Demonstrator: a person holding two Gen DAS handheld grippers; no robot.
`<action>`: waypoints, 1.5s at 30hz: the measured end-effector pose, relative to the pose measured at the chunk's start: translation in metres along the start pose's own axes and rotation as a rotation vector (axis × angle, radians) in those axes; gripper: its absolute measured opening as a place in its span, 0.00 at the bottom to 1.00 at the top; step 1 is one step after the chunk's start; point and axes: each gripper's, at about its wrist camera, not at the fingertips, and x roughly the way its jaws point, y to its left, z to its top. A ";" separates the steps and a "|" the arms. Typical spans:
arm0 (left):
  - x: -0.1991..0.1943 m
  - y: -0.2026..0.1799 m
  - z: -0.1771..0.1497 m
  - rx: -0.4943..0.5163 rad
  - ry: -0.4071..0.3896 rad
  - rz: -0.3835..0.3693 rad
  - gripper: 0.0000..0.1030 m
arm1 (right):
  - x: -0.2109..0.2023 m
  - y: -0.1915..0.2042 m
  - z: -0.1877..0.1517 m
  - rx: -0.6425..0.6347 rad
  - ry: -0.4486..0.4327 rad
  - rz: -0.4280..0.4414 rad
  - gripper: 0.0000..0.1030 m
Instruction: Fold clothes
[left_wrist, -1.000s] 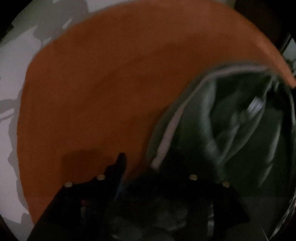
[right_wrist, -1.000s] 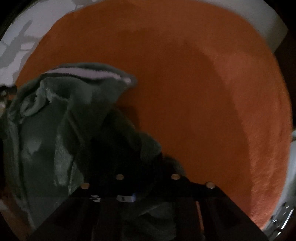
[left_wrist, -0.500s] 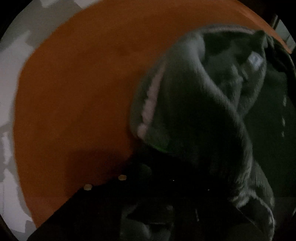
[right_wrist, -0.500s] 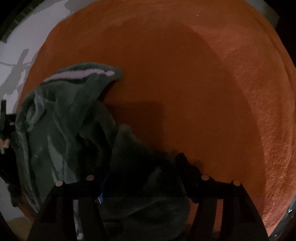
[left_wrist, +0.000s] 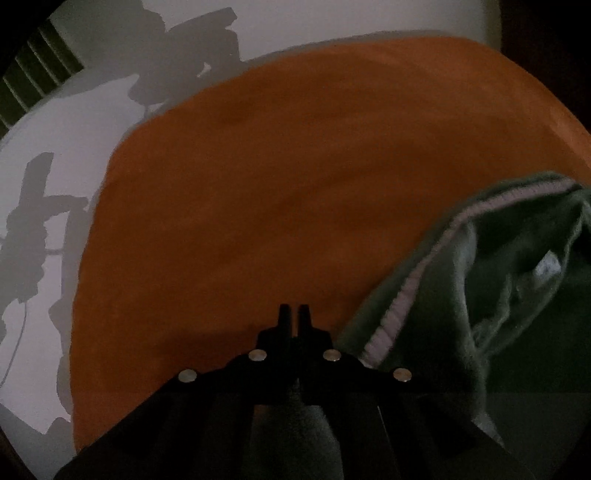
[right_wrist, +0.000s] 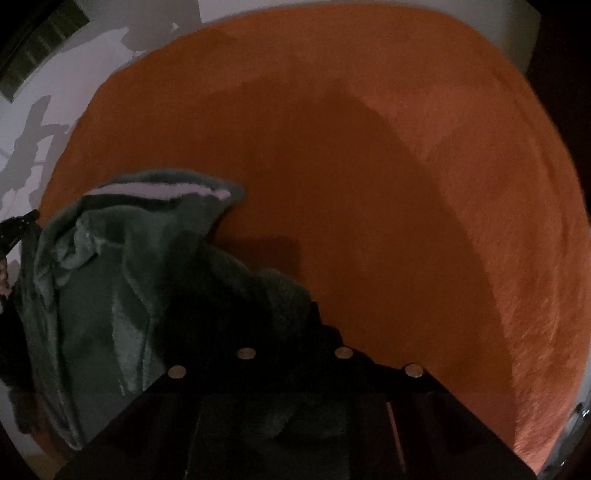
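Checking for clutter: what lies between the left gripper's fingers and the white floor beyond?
Only bare orange rug, seen in the left wrist view; the green garment lies off to the side.

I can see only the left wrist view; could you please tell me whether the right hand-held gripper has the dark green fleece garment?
Observer: The right hand-held gripper is closing its jaws. The dark green fleece garment is bunched over its fingertips, so the pads are hidden.
Operator: Thank you. What lies beyond that gripper?
Observer: Only the plush orange rug, more brightly lit on its right side.
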 end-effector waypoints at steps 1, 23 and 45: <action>-0.001 0.006 0.007 -0.005 0.011 -0.009 0.03 | 0.000 -0.001 0.001 -0.003 0.000 0.005 0.09; 0.071 -0.001 -0.031 0.200 0.355 -0.212 0.61 | 0.000 -0.062 -0.038 0.055 0.156 0.103 0.29; 0.034 0.118 0.082 -0.258 -0.065 0.061 0.12 | -0.040 -0.058 0.048 0.117 -0.160 -0.195 0.10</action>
